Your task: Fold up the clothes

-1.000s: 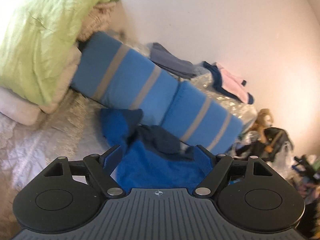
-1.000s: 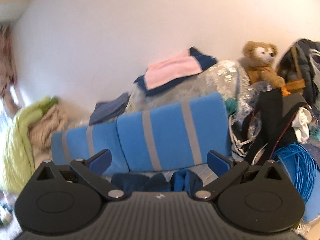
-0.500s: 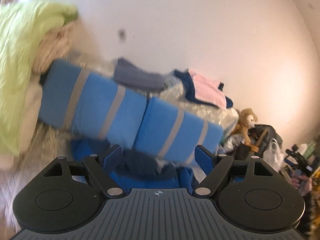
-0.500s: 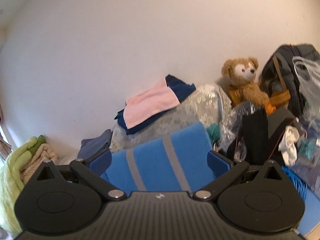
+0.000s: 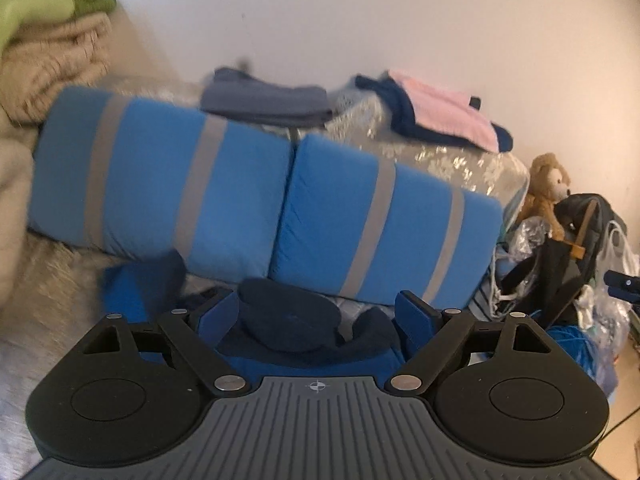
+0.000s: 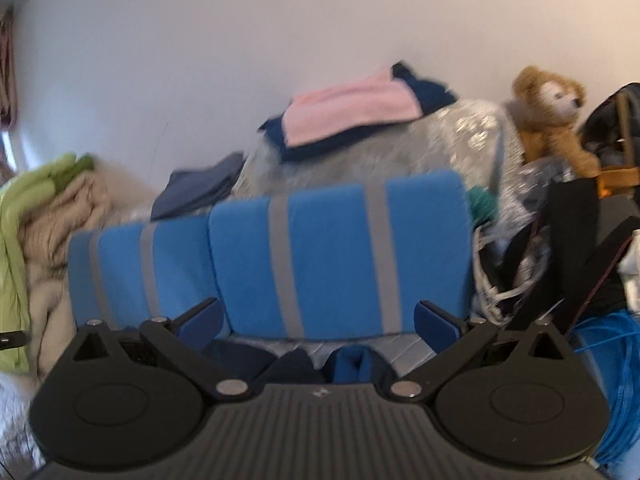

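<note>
A blue garment with a dark navy collar (image 5: 288, 320) lies crumpled on the pale bedcover in front of the striped cushions. My left gripper (image 5: 316, 312) hovers low over it, jaws wide open, with the collar showing between the blue fingertips (image 5: 218, 314). No cloth is pinched. In the right wrist view the same garment (image 6: 352, 360) shows only as blue and navy folds just past the gripper body. My right gripper (image 6: 319, 317) is also wide open with nothing between its fingers, facing the cushions.
Two blue cushions with grey stripes (image 5: 332, 216) lean against a silver-wrapped bundle (image 5: 452, 160) carrying folded pink and navy clothes (image 5: 440, 116) and a grey-blue pile (image 5: 264, 100). Green and beige blankets (image 5: 48, 52) stack at the left. A teddy bear (image 6: 552, 112), black bags and blue cable crowd the right.
Both views tilted up toward the wall, then came back down. The left gripper now looks more level at the cushions, with the collar between its fingers. Both stayed open.
</note>
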